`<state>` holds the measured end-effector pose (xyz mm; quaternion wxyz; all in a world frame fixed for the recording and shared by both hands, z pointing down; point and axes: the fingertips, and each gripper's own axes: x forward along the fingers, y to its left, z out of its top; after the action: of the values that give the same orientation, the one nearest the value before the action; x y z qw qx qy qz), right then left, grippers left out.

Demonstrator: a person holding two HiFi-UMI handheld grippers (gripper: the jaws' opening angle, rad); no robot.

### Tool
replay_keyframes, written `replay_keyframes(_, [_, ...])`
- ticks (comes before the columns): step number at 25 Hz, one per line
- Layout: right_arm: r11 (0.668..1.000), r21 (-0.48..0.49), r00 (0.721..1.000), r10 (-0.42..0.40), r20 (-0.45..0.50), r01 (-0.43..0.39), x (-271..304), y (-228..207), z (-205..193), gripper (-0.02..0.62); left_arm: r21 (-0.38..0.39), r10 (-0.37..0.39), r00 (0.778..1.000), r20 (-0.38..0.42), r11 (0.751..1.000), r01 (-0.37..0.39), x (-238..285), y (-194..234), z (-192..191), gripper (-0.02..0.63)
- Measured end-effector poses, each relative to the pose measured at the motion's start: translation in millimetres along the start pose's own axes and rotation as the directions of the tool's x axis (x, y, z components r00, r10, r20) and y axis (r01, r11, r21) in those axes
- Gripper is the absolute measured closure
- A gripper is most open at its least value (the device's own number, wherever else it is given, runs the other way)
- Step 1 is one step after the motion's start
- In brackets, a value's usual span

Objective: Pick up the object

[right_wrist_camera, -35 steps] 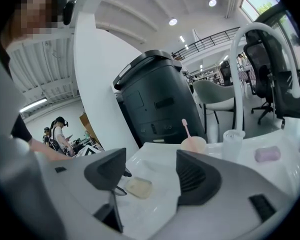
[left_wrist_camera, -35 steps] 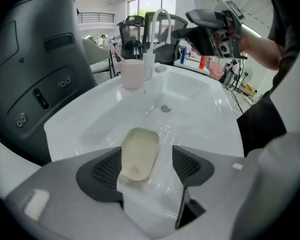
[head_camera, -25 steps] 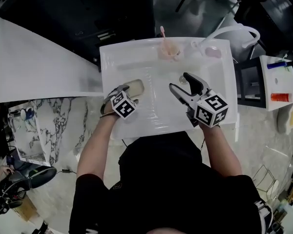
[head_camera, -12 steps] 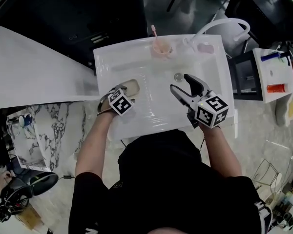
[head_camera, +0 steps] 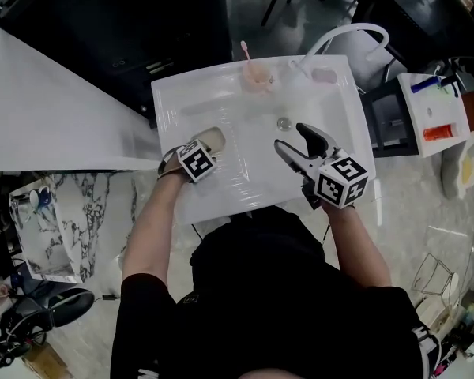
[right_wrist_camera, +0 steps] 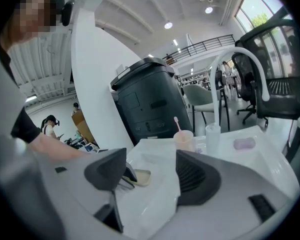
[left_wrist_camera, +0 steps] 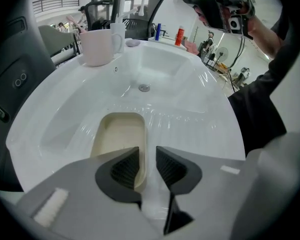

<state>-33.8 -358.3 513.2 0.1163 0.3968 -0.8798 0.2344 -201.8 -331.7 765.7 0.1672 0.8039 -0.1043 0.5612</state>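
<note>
The cream, rounded-rectangular shallow tray (left_wrist_camera: 117, 136) is seen lying on the left slope of the white moulded sink basin (head_camera: 249, 188). Its right-hand wall is straddled by the left gripper (left_wrist_camera: 147, 158). The jaws are set narrowly apart: the wall is met by the left pad, while a sliver of white basin is shown before the right pad, so no clamp is judged to be made yet. A surer hold is likely to be had if the jaws are sunk deeper over the wall before being closed, since the glossy basin may let the tray slide. The left gripper is pitched steeply down from an outstretched forearm. The right gripper (head_camera: 291, 136) is held wide open and empty above the basin's right half, well apart from the tray.
</note>
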Motion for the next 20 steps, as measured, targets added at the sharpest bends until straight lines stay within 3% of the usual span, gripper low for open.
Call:
replay_keyframes(2, [1.000, 0.001, 1.000, -0.010, 0.001, 0.010, -5.1, 6.8, -1.8, 0.298, 0.009, 0.009, 1.000, 0.005, 1.000, -0.009, -1.9, -0.2, -0.8, 0.566])
replay_keyframes(8, [0.999, -0.022, 0.999, -0.035, -0.003, 0.035, -22.8, 23.5, -4.1, 0.298, 0.014, 0.056, 0.998, 0.035, 0.998, -0.057, -9.2, -1.6, -5.6, 0.581])
replay_keyframes(17, [0.997, -0.073, 1.000, -0.012, 0.024, 0.013, -29.6, 38.7, 10.5, 0.302, -0.108, 0.122, 0.974, 0.190, 0.989, -0.102, -52.9, -0.3, 7.9, 0.584])
replay_keyframes(20, [0.994, -0.109, 0.998, 0.013, 0.060, -0.006, -27.3, 42.6, 22.9, 0.368, -0.160, 0.157, 0.956, 0.246, 0.980, -0.120, -76.1, 1.4, 17.7, 0.583])
